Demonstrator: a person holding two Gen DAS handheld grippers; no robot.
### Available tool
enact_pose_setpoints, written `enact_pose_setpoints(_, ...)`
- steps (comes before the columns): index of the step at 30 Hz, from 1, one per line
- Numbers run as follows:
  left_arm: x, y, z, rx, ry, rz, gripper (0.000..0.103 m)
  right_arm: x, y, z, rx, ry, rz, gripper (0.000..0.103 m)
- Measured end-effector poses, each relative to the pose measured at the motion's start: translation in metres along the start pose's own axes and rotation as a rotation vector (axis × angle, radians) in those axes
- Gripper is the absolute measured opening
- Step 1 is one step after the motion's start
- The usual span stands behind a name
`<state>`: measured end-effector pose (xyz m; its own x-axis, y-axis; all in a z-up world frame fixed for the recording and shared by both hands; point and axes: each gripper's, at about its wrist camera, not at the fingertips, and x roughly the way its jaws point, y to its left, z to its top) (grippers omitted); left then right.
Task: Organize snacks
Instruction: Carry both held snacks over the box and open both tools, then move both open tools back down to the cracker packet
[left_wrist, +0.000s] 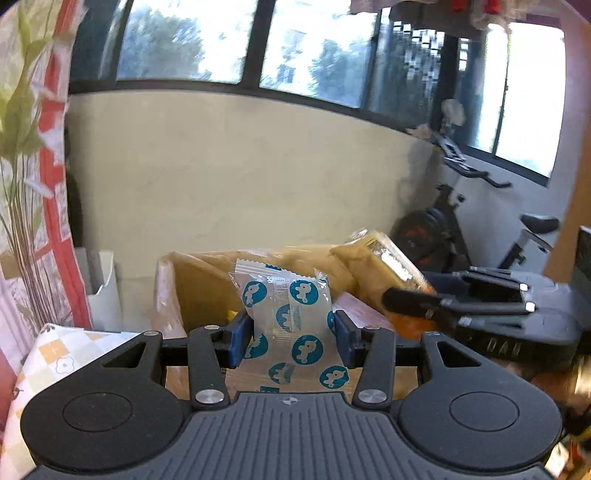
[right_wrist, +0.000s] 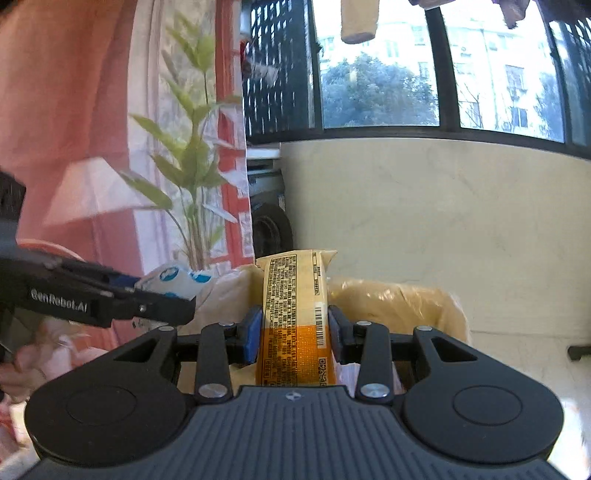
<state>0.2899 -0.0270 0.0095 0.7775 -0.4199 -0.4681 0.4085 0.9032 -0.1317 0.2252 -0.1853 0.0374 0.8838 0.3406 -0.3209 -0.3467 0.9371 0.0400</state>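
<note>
Cardboard box (left_wrist: 199, 280), lined, open-topped — sits below and ahead of both grippers. Yellow-orange snack pack (right_wrist: 295, 317): clamped in right gripper (right_wrist: 294, 334), held above the box; keep it level. Blue-printed clear packet (left_wrist: 291, 317): clamped in left gripper (left_wrist: 293, 334) — lower each separately.

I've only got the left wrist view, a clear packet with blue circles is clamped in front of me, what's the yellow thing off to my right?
Observer: A yellow and orange snack packet, clamped between the pads of the right hand-held gripper.
Operator: Which face of it shows?
Observer: The printed back: dense text, a barcode and a QR code near the bottom.
Operator: Where does my blue-circle packet sit from that side?
Observer: The blue-circle packet pokes out of the left hand-held gripper, to the left of the yellow one in the right wrist view.
Operator: What's beneath?
Observer: A plastic-lined cardboard box, just behind the yellow packet.
</note>
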Motion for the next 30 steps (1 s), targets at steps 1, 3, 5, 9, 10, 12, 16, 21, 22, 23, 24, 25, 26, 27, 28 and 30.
enact_pose_setpoints(1,0.011,0.003,0.004,-0.003,0.014,0.014,0.05,0.012,-0.001,0.001,0.001,0.012,-0.001,0.039)
enact_pose_setpoints(3,0.029,0.008,0.008,-0.009,0.035,0.05,0.05,0.038,0.001,0.003,0.012,0.046,-0.002,0.039)
enact_pose_setpoints(5,0.044,0.015,0.011,-0.017,0.061,0.073,0.05,0.054,0.003,0.002,0.005,0.072,-0.005,0.039)
enact_pose_setpoints(9,0.046,0.027,0.009,-0.05,0.06,0.078,0.05,0.07,0.007,0.0,0.005,0.106,-0.014,0.039)
enact_pose_setpoints(10,0.046,0.029,0.01,-0.054,0.057,0.079,0.051,0.073,0.008,0.001,0.008,0.113,-0.021,0.039)
enact_pose_setpoints(12,0.044,0.031,0.01,-0.056,0.06,0.083,0.057,0.078,0.01,0.0,0.008,0.128,-0.04,0.041)
enact_pose_setpoints(16,0.042,0.033,0.009,-0.026,0.054,0.089,0.066,0.068,0.01,0.0,-0.001,0.114,-0.041,0.046)
enact_pose_setpoints(21,0.032,0.04,0.007,-0.028,0.048,0.095,0.069,0.053,0.014,0.002,0.006,0.1,-0.051,0.052)
enact_pose_setpoints(22,0.028,0.042,0.006,-0.028,0.047,0.093,0.069,0.05,0.016,0.001,0.004,0.099,-0.052,0.054)
enact_pose_setpoints(23,0.025,0.044,0.005,-0.028,0.047,0.091,0.069,0.048,0.018,0.001,0.001,0.098,-0.054,0.055)
enact_pose_setpoints(24,0.02,0.044,0.003,-0.027,0.045,0.092,0.069,0.046,0.02,0.001,-0.001,0.096,-0.055,0.055)
enact_pose_setpoints(25,0.016,0.046,0.0,-0.025,0.043,0.089,0.069,0.042,0.022,-0.001,-0.002,0.095,-0.051,0.055)
enact_pose_setpoints(26,0.011,0.046,-0.003,-0.022,0.038,0.084,0.069,0.039,0.024,-0.003,-0.001,0.095,-0.045,0.056)
enact_pose_setpoints(27,0.006,0.046,-0.006,-0.02,0.036,0.078,0.069,0.035,0.026,-0.005,0.0,0.094,-0.041,0.056)
enact_pose_setpoints(28,0.002,0.047,-0.01,-0.019,0.037,0.072,0.069,0.032,0.027,-0.008,-0.002,0.096,-0.041,0.058)
enact_pose_setpoints(30,-0.007,0.049,-0.017,-0.02,0.043,0.063,0.069,0.027,0.029,-0.013,0.003,0.111,-0.045,0.059)
